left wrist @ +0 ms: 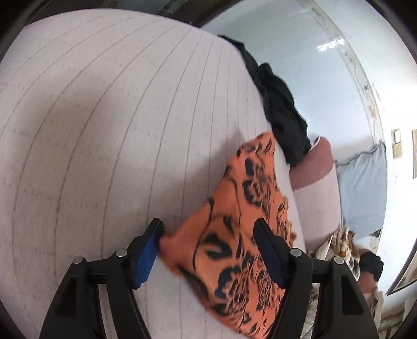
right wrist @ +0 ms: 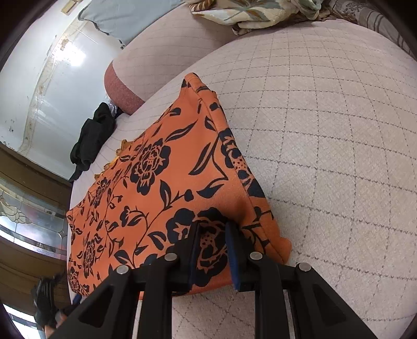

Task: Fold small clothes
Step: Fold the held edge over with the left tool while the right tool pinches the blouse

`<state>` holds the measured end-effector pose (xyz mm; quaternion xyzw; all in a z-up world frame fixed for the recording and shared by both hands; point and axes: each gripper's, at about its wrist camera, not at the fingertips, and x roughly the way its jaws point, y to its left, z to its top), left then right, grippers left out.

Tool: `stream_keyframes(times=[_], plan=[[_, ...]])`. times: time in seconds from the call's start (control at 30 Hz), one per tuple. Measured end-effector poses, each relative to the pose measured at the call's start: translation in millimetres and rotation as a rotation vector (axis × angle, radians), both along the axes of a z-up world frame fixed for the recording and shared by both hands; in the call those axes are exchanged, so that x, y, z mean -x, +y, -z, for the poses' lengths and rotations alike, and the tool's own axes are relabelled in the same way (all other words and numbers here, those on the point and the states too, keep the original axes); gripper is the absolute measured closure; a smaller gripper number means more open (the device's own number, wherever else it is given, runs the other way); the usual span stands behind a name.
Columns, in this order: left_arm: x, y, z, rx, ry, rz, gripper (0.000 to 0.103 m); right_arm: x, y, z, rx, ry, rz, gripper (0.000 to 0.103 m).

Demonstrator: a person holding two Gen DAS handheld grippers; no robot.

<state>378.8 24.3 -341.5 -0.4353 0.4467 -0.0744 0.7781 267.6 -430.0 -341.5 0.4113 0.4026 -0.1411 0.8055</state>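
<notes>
one orange garment (right wrist: pixel 156 182), perhaps two dark garments (left wrist: pixel 281 109)

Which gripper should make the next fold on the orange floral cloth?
Right gripper: its fingers are narrowed around the orange floral cloth edge. Left gripper is wide open, cloth lying loosely between.

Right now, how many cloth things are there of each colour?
Orange with black flowers: 1, the orange garment
Black: 1, the black clothes pile
Pale blue: 1, the blue pillow
Cream leaf print: 1, the leafy blanket
Total: 4
</notes>
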Motion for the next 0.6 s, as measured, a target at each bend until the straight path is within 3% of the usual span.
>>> stream_keyframes(times=[0.03,0.07,0.13,0.17,0.23,0.33,0.4,0.5,0.6], plan=[[0.3,-0.4,-0.8,-0.011,-0.009,-0.002,0.062,0.1,0.1,0.1,0.000,0.000,0.001,0.079],[-1.3,-2.3,-1.4,-0.028,-0.017,0.015,0.074,1.4,0.0,-0.1,0.002,-0.001,0.001,0.079],[-1.1,-6.0,-7.3,-0.041,-0.065,0.041,0.085,2.8,0.5,-0.3,0.010,-0.001,0.000,0.079],[0.0,-3.4,-11.4,-0.026,-0.098,0.048,0.088,2.1,1.3,-0.4,0.016,0.001,-0.001,0.079],[4.6,-5.7,-34.6,-0.007,-0.249,0.074,0.088,1.2,3.6,-0.7,0.026,0.004,0.002,0.079],[16.2,-18.2,-72.5,-0.195,-0.444,0.114,0.094,-0.4,6.1,-0.9,0.043,0.006,0.002,0.079],[20.8,-20.8,-81.4,-0.242,-0.496,0.142,0.094,-0.3,7.9,-1.1,0.057,0.005,0.000,0.079],[15.2,-12.3,-71.1,-0.271,-0.419,0.118,0.094,0.0,9.4,-1.2,0.069,0.003,-0.003,0.079],[7.1,2.1,-51.7,-0.139,-0.310,0.127,0.094,0.0,8.9,-1.1,0.073,0.001,-0.006,0.079]])
